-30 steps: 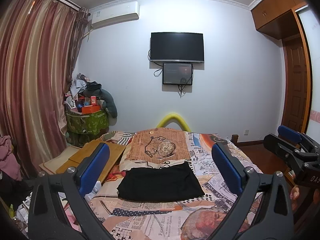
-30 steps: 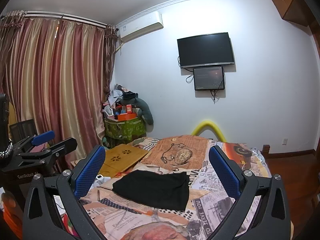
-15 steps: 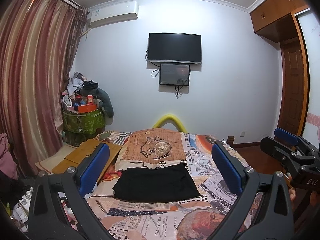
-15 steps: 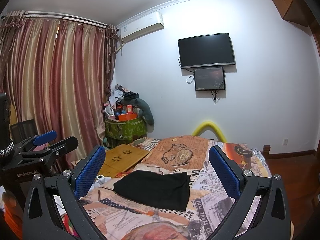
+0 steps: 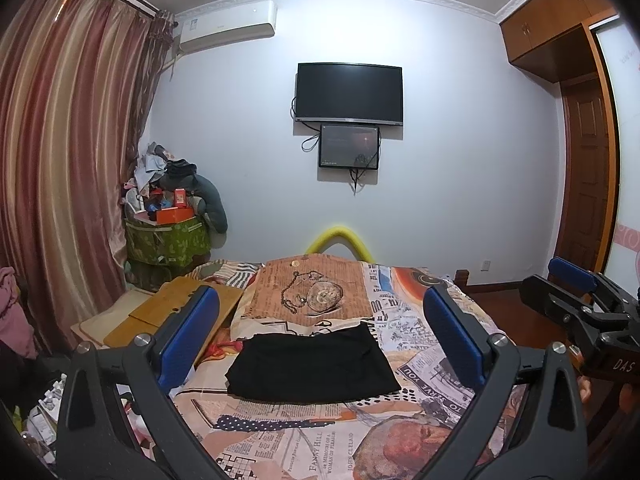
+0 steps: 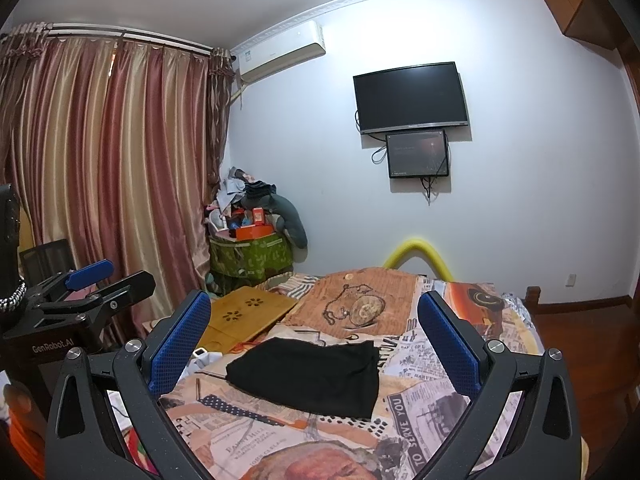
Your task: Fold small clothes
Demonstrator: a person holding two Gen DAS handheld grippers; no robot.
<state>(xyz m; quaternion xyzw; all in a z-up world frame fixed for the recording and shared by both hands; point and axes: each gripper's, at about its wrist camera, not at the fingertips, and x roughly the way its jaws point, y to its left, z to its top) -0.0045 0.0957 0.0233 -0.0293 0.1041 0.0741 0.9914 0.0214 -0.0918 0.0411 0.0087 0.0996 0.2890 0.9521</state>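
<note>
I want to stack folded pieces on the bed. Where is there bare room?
Free bedspread lies in front of the black garment, toward the jaws, and to its right up to the bed's edge. The pocket-watch print beyond it is also bare. The left side is crowded by the wooden lap desk.

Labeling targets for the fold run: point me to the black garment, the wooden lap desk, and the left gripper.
black garment (image 5: 312, 364): left wrist view, middle of the cloth.
wooden lap desk (image 6: 244, 314): right wrist view, top board near the cut-out holes.
left gripper (image 5: 320, 344): left wrist view, midway between the blue fingertips.
</note>
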